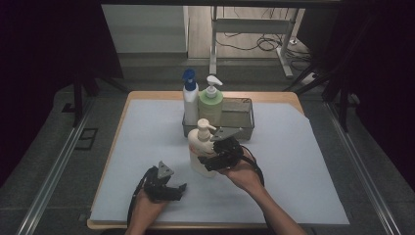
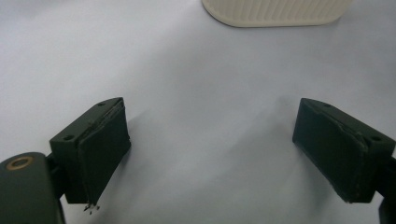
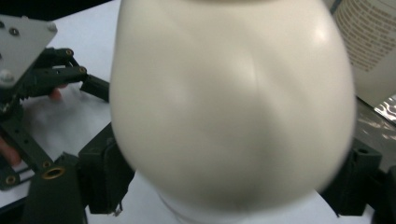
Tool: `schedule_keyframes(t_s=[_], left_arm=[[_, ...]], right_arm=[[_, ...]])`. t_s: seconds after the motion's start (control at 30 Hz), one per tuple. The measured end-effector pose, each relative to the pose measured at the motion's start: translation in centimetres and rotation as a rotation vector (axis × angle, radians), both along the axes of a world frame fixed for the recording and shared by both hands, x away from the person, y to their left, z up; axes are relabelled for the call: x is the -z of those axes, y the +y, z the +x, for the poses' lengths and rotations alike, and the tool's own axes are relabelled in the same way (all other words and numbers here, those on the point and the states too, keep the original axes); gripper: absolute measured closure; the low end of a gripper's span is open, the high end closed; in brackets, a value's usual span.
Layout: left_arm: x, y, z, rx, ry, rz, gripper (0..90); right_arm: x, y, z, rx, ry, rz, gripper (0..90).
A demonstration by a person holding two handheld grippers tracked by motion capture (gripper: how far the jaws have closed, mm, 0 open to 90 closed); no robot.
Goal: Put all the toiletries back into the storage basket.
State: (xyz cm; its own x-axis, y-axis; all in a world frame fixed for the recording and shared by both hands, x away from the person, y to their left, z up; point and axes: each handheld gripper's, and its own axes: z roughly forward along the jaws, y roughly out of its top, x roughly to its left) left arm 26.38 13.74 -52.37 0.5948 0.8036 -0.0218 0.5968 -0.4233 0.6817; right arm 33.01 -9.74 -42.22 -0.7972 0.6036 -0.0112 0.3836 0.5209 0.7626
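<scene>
Item: cream pump bottle [image 1: 201, 149], standing just in front of the metal tray [image 1: 244, 128]. My right gripper [image 1: 211, 159] is clamped around its body. Left gripper [image 1: 175, 190] spread, idle, near-left of the tray. Step: grasping; next, I judge, a lift clear over the tray's rim.

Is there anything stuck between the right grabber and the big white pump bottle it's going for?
No, nothing visible is in the way. The white pump bottle already sits right between the jaws of the right gripper, with only its own body there. Whether the jaws press on it yet cannot be told.
</scene>
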Motion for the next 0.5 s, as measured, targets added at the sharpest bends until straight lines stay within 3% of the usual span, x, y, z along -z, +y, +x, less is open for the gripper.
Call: schedule_keyframes(t_s=[0.27,0.5], left_arm=[[0.0,0.0,0.0,0.0,0.0,0.0,10.5],[0.0,0.0,0.0,0.0,0.0,0.0,10.6]], right_arm=[[-0.1,1.2,0.4,-0.007,-0.003,0.012,29.2],[-0.3,0.8,0.5,-0.018,0.018,0.029,35.4]])
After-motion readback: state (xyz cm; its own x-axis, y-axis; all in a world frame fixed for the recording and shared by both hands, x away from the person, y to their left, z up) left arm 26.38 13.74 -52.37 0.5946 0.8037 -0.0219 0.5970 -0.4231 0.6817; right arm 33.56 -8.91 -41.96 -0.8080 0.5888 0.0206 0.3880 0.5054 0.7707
